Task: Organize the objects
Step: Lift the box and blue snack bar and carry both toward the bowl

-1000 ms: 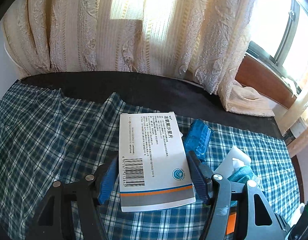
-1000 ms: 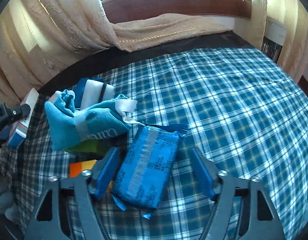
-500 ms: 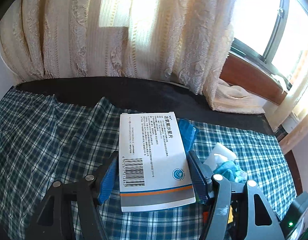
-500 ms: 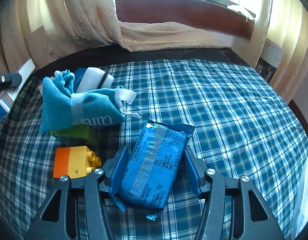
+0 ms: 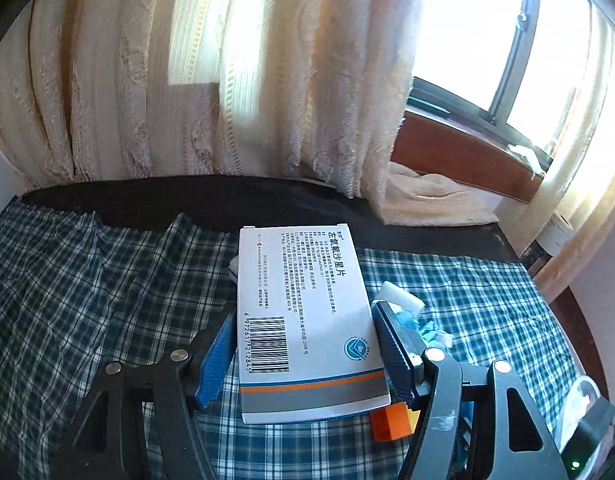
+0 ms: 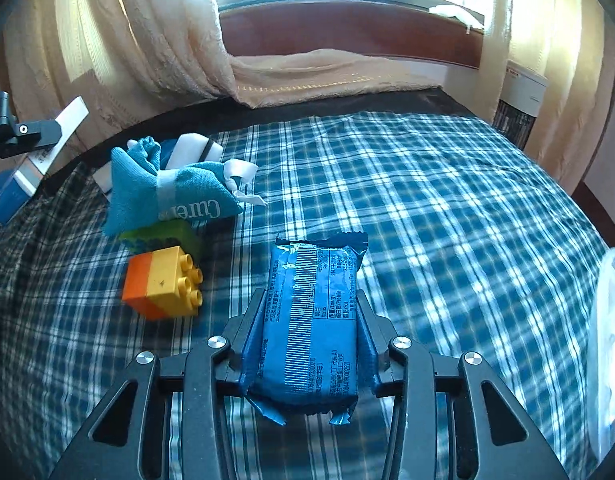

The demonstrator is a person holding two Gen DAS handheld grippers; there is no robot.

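My left gripper [image 5: 303,344] is shut on a white medicine box [image 5: 303,320] with a barcode and holds it above the checked cloth; the box also shows at the far left of the right wrist view [image 6: 43,152]. My right gripper [image 6: 309,328] is shut on a blue snack packet [image 6: 311,320] and holds it off the cloth. A teal cloth pouch [image 6: 167,196] lies on a green brick [image 6: 163,236]. An orange and yellow brick [image 6: 163,280] sits in front of them. A white item with a dark band [image 6: 193,150] lies behind the pouch.
A blue and white checked cloth [image 6: 427,208] covers the dark table. Cream curtains [image 5: 187,80] and a wooden window sill [image 6: 347,24] stand behind it. A clear plastic container [image 6: 607,344] is at the right edge. The orange brick [image 5: 391,422] shows below my left gripper.
My right gripper shut on the blue packet and lifted it. My left gripper has risen and swung left with the box still in it.
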